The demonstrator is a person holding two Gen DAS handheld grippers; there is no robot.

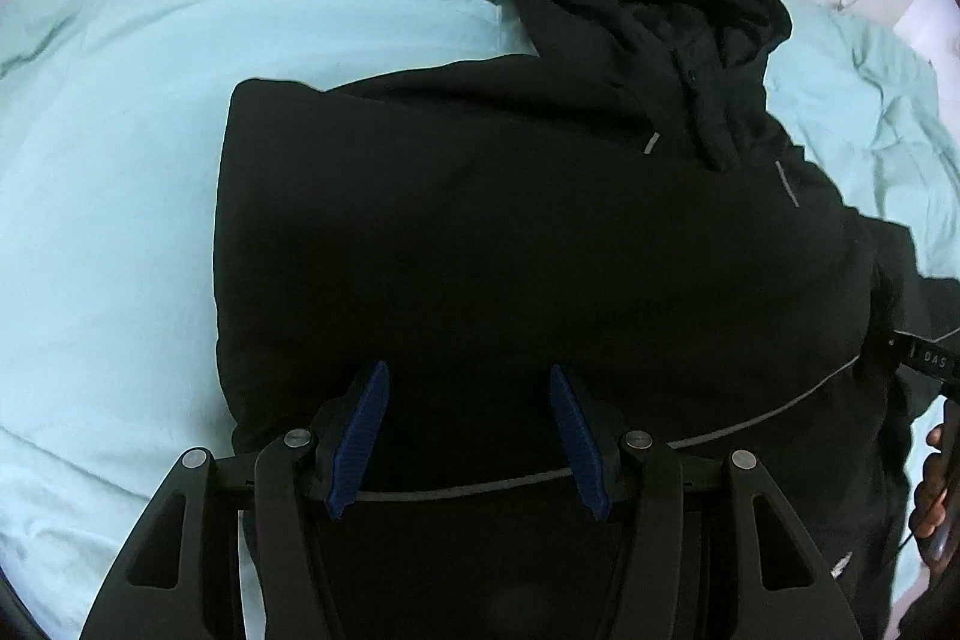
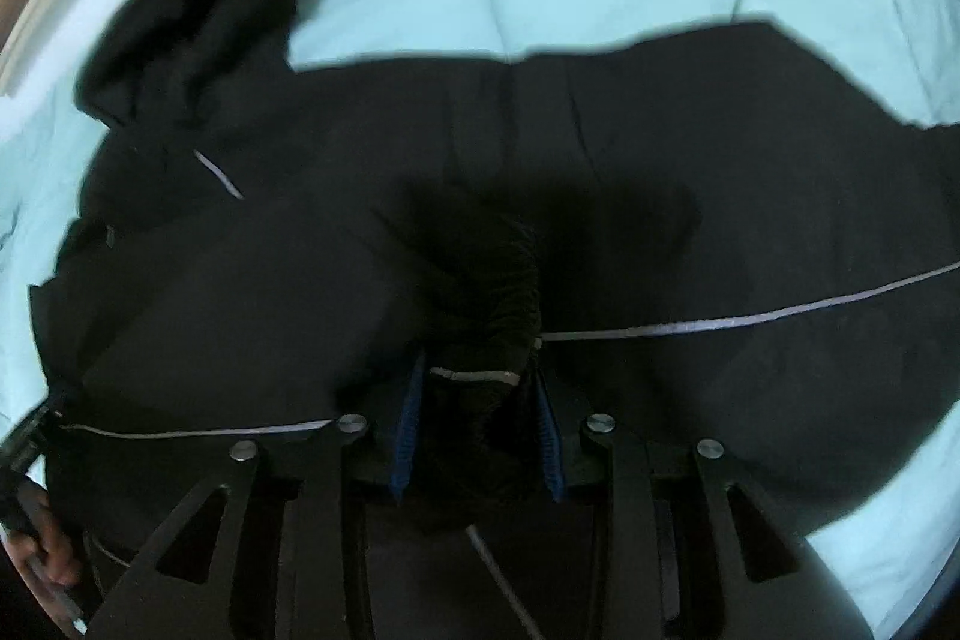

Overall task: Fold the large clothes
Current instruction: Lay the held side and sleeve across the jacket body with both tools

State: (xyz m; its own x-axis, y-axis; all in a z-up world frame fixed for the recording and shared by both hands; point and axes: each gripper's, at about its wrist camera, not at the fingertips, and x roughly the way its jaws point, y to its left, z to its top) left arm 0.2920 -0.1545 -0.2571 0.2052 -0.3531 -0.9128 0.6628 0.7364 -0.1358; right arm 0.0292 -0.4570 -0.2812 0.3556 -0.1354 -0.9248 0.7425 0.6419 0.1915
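While the right gripper (image 2: 480,436) clamps the black hooded jacket's (image 1: 510,232) bunched cuff (image 2: 480,340) and the left gripper (image 1: 468,442) hovers wide and empty, sleeve-fold looks underway; next, lay cuff across body.

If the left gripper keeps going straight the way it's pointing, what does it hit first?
Most likely the black hooded jacket. The left gripper has open fingers aimed down at its flat body, with nothing visible between. The depth to it is unclear.

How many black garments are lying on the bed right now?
1. A black hooded jacket lies spread across the light blue bed cover, hood toward the wall. Its cuff is bunched in the right gripper. Anything underneath would be hidden.
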